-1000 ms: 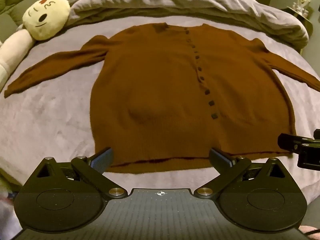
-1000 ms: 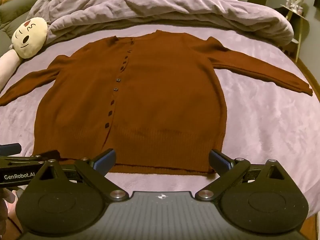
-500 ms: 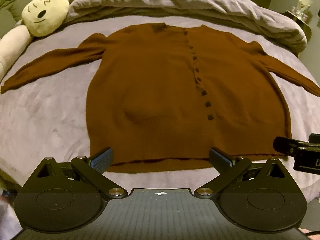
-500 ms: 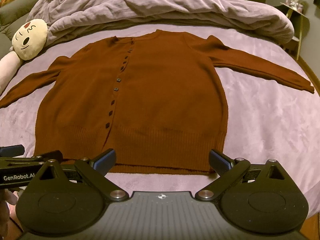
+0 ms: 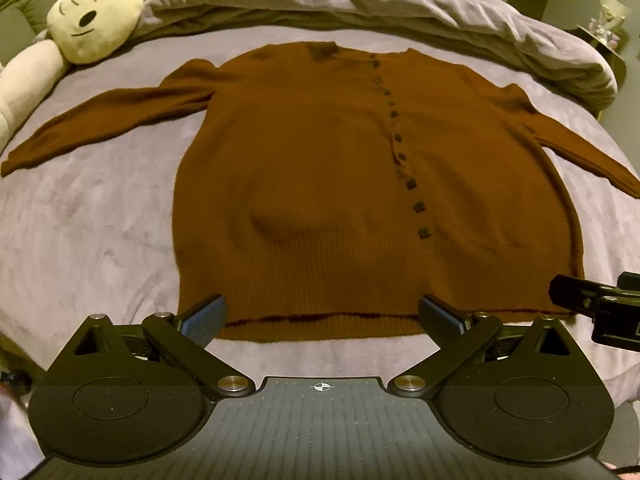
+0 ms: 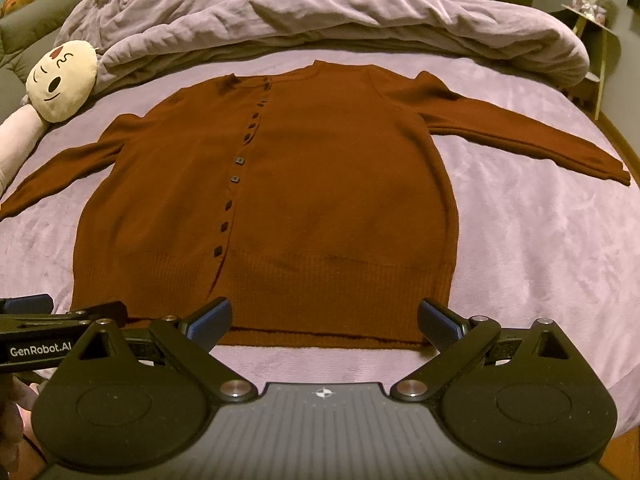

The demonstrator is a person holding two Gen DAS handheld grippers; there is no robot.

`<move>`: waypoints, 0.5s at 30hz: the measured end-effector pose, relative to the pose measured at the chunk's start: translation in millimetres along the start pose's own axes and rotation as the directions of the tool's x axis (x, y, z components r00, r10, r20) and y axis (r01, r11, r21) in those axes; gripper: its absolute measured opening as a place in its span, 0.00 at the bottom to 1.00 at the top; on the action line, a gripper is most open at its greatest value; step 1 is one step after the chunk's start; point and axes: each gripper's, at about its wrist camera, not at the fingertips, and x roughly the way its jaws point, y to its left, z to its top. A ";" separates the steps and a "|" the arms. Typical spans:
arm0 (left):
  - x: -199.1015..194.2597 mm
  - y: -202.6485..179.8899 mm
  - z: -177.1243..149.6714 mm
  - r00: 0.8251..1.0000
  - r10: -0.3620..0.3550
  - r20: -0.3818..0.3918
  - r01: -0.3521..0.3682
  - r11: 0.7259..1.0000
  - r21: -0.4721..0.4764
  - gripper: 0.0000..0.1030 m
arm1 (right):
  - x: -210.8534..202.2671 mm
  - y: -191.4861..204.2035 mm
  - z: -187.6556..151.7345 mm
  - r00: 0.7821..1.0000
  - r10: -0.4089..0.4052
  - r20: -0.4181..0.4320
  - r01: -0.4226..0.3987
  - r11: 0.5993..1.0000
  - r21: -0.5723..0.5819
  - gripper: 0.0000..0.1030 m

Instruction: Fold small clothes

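Left wrist view shows the left gripper (image 5: 320,316) and right gripper (image 6: 324,318), both spread wide and empty, poised at the near hem of the flat brown cardigan (image 5: 360,184), probably positioned to pinch it.

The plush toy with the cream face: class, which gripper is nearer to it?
Left. The left gripper sits at the cardigan's hem on the plush toy's side; the right gripper is further along that hem, away from it.
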 end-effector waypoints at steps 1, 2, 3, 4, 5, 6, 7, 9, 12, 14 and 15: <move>0.2 0.1 -0.2 1.000 -0.004 -0.013 0.004 1.000 -0.003 1.00 | 0.2 0.1 -0.2 1.000 0.000 0.000 0.000 1.000 0.000 0.96; 0.3 0.3 -0.2 1.000 -0.005 -0.013 0.005 1.000 -0.004 1.00 | 0.4 0.1 -0.3 1.000 0.000 0.001 0.000 1.000 -0.001 0.96; 0.5 0.5 -0.6 1.000 -0.001 -0.011 0.001 1.000 -0.002 1.00 | 0.3 0.5 -0.3 1.000 -0.003 0.004 0.003 1.000 -0.004 0.96; 0.7 0.6 -1.4 1.000 0.004 -0.005 -0.004 1.000 0.000 1.00 | 0.2 0.8 -0.5 1.000 -0.005 0.006 0.005 1.000 -0.007 0.96; 1.1 0.8 -1.2 1.000 0.004 -0.007 -0.004 1.000 -0.002 1.00 | 0.0 1.0 -0.8 1.000 -0.006 0.010 0.006 1.000 -0.010 0.96; 2.0 0.6 -1.4 1.000 0.000 -0.023 -0.001 1.000 -0.006 1.00 | 0.0 1.1 -0.8 1.000 -0.005 0.014 0.005 1.000 -0.011 0.96; 2.3 0.9 -1.3 1.000 -0.001 -0.023 0.001 1.000 -0.009 1.00 | -0.1 0.8 -1.0 1.000 -0.002 0.017 0.003 1.000 -0.011 0.96; 3.0 0.0 -1.2 0.999 -0.004 -0.040 0.004 1.000 -0.011 1.00 | 0.2 0.1 -1.1 1.000 0.002 0.020 -0.002 1.000 -0.008 0.96; 3.4 0.4 -1.7 1.000 -0.003 -0.020 0.003 1.000 -0.008 1.00 | 1.8 -1.8 -1.6 1.000 0.001 0.014 -0.001 1.000 -0.003 0.96; 3.8 0.3 -1.1 1.000 -0.006 -0.021 0.006 1.000 -0.009 1.00 | 2.4 -2.7 -1.2 1.000 0.003 0.011 -0.003 1.000 0.002 0.96; 3.8 0.3 -0.8 1.000 -0.008 -0.021 0.008 1.000 -0.011 1.00 | 2.4 -2.6 -1.1 1.000 0.004 0.011 -0.004 1.000 0.003 0.96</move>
